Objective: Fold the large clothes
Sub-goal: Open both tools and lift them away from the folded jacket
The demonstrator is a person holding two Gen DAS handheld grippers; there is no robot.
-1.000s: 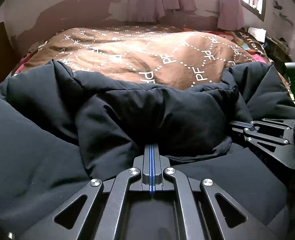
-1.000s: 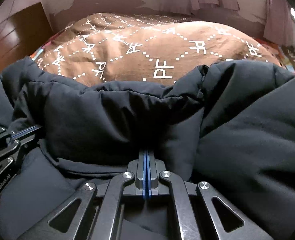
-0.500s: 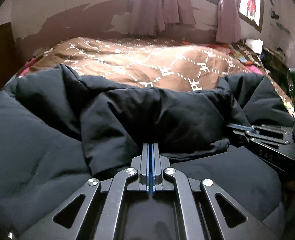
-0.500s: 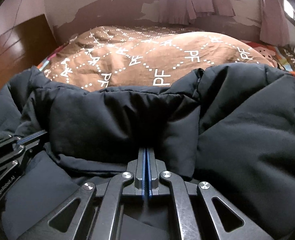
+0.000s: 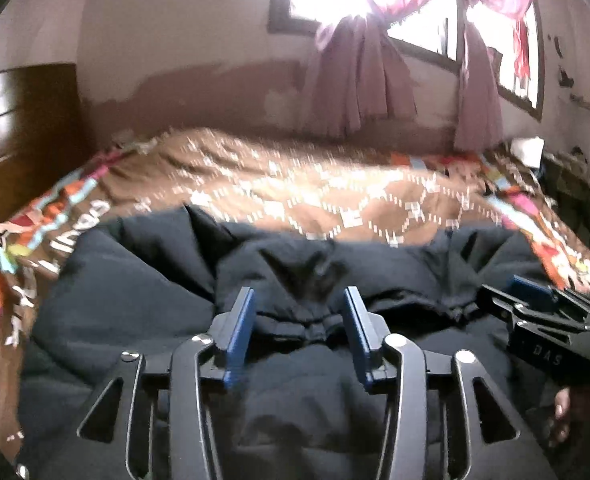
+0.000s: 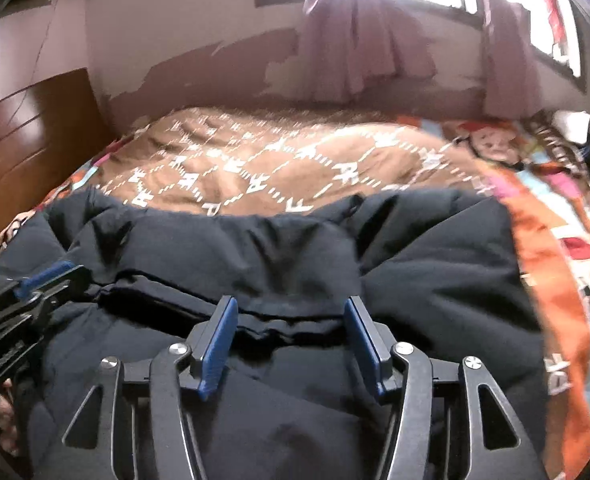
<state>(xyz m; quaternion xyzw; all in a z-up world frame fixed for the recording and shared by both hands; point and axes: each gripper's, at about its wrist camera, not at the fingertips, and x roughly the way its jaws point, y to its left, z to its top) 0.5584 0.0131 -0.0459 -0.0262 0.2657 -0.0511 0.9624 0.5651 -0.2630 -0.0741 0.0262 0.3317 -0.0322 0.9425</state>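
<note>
Bed: brown patterned quilt point(image 5: 335, 188) fills the frame from 9 to 3 o'clock.
Jacket: black puffer jacket point(image 5: 143, 280) lies on the near bed edge, hem folded up over the body.
Progress: one fold looks laid; judged, further folds and tidying remain.
Left gripper point(image 5: 298, 320): tilted down over the hem, jaws opening, fabric between them but unpinched.
Right gripper point(image 6: 291, 330): same pose, at 3 o'clock of the left, jaws opening, holding nothing.

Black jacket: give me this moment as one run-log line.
left gripper: jaws opening, clear of hem | right gripper: jaws opening | black jacket: folded on bed
</note>
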